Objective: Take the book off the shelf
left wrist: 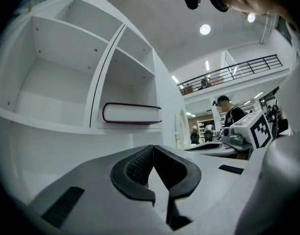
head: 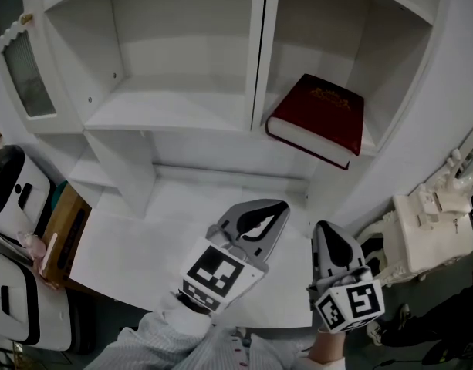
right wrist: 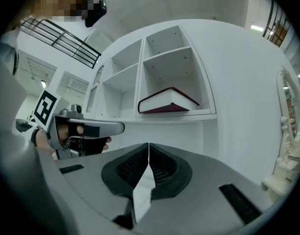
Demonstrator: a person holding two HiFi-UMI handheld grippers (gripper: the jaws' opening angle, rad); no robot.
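One book [head: 317, 120], dark red with pale page edges, lies flat in the right-hand compartment of the white shelf unit [head: 182, 118], at 1 o'clock from the centre of the head view. The compartment to its left, across one upright divider [head: 259, 52], holds nothing visible. Two grippers hang over the white ledge [head: 143, 237] below the shelf. The left gripper [head: 271, 210] is at 6 o'clock and the right gripper [head: 326, 233] at 5 o'clock. Each carries one marker cube, and both point toward the shelf, well apart from the book. In the left gripper view, the left gripper [left wrist: 152, 151] has its jaws closed tip to tip with nothing between them, and the book [left wrist: 132, 114] sits at 12 o'clock above them. In the right gripper view, the right gripper [right wrist: 149, 148] likewise has its jaws pressed together and empty, with the book [right wrist: 167, 104] at 12 o'clock.
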